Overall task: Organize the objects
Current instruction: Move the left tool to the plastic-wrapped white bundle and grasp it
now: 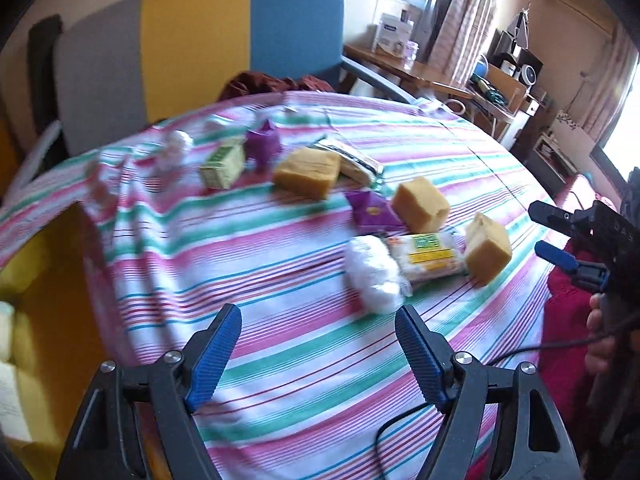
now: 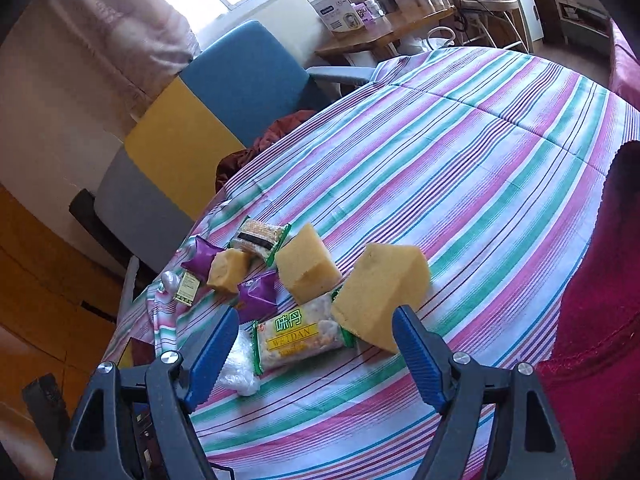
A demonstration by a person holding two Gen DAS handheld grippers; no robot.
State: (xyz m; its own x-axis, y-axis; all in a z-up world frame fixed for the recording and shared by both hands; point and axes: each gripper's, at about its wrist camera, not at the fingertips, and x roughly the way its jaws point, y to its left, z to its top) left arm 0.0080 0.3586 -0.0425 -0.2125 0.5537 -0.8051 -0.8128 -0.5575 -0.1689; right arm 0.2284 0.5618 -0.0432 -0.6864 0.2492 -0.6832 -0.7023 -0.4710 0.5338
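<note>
Three yellow sponge blocks (image 1: 306,172) (image 1: 420,204) (image 1: 486,248) lie on the striped tablecloth (image 1: 280,280) among snack packets. The nearest sponge (image 2: 380,292) stands tilted on an edge beside a green-and-yellow snack packet (image 2: 300,336) and a white plastic wad (image 1: 374,276). Purple packets (image 1: 374,210) (image 1: 262,146), a green box (image 1: 222,166) and a silvery packet (image 1: 352,160) lie further back. My left gripper (image 1: 318,310) is open over bare cloth, short of the wad. My right gripper (image 2: 316,312) (image 1: 540,230) is open just short of the tilted sponge, with no pad pressing on anything.
A chair with grey, yellow and blue panels (image 1: 192,40) stands behind the table with dark red cloth (image 1: 272,82) on its seat. A wooden desk (image 1: 420,68) with boxes is at the back right. Red fabric (image 1: 568,320) and a hand (image 1: 600,320) are at the right edge.
</note>
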